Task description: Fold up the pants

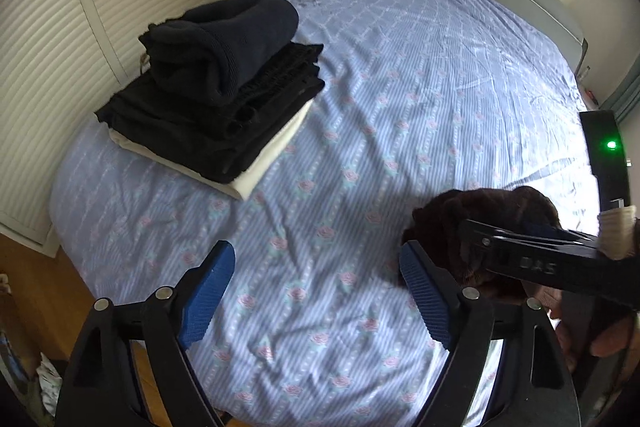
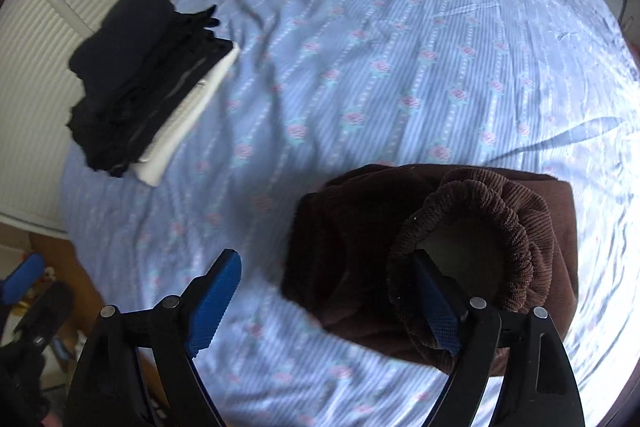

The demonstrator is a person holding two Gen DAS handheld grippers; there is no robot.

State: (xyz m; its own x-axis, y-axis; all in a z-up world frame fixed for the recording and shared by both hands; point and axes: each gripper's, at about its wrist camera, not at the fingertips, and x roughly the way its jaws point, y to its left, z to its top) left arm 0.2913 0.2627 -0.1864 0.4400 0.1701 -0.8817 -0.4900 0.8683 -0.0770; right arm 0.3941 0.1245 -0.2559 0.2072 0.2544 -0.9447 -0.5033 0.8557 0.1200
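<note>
Brown pants (image 2: 436, 247) lie bunched near the bed's (image 2: 400, 27) edge; both the left gripper (image 1: 316, 291) and right gripper (image 2: 332, 299) gape empty; the right's finger seems inside the waistband, so lifting might snag and unravel the bundle.

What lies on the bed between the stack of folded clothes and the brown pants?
Only bare floral bedsheet separates the stack from the brown pants, clearest in the right wrist view.
</note>
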